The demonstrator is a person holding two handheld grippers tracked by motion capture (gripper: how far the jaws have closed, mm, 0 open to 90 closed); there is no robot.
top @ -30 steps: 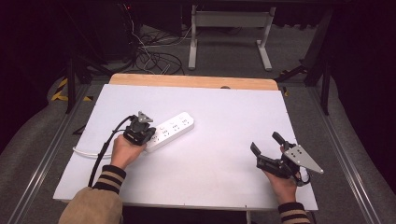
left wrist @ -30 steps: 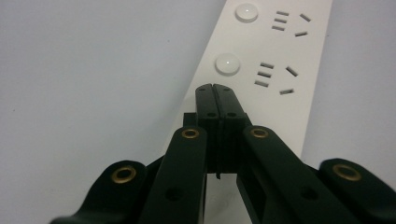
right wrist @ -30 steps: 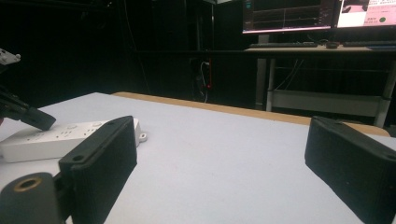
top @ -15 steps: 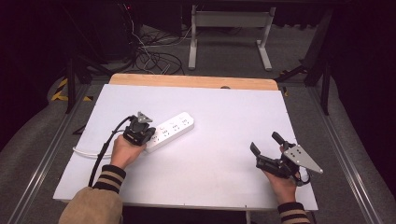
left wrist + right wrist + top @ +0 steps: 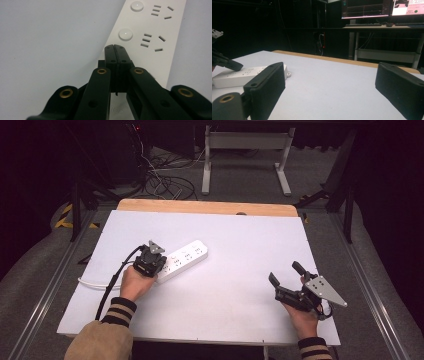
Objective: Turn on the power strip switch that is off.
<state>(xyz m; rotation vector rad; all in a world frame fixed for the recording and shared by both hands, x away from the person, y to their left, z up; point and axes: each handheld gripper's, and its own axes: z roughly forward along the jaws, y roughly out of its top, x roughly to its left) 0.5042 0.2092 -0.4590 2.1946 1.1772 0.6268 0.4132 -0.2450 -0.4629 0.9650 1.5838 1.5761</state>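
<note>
Pressing clenched black jaws of the left gripper (image 5: 115, 47) onto a smooth white plastic power strip (image 5: 181, 260) left of centre on the matte table (image 5: 240, 245), right gripper (image 5: 289, 278) released, ribbed pads apart.

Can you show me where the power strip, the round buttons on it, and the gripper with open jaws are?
power strip (image 5: 183, 260), high view, its white top face.
round button (image 5: 125, 34), left gripper view, the button's middle.
right gripper (image 5: 286, 274), high view, midway between its spread fingertips.

White table (image 5: 240, 245) — power strip (image 5: 187, 257) lying on it.
</note>
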